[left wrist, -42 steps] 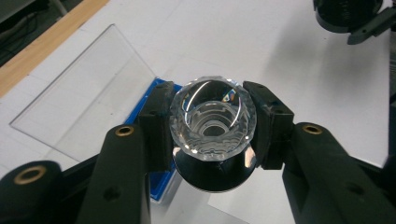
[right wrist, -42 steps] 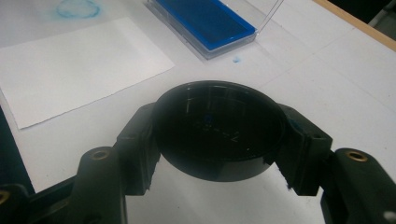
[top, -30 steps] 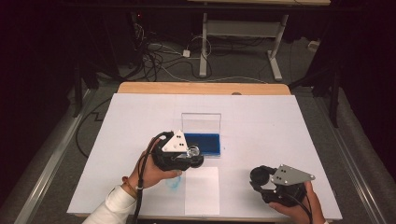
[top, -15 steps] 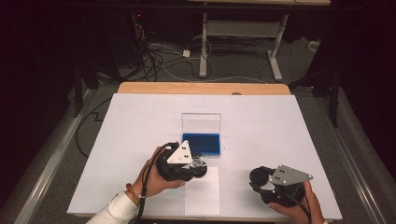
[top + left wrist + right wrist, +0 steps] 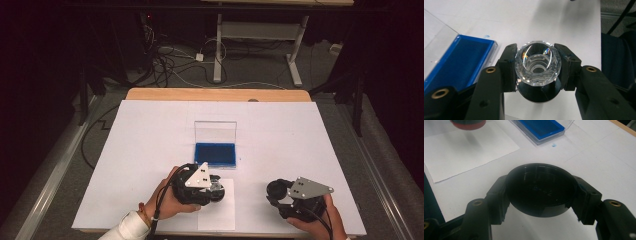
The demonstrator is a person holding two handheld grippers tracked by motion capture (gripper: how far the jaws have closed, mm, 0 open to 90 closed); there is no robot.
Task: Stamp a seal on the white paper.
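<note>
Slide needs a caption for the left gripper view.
Left gripper clamps a faceted crystal stamp beside the blue ink pad.

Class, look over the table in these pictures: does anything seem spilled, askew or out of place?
Small blue spots mark the white table cover beside the blue ink pad, one near its corner, looking like stray ink. Otherwise, nothing stands out.

Left gripper [image 5: 216, 186] low over the table, jaws clamped; right gripper [image 5: 276, 192] likewise, well apart.
</note>
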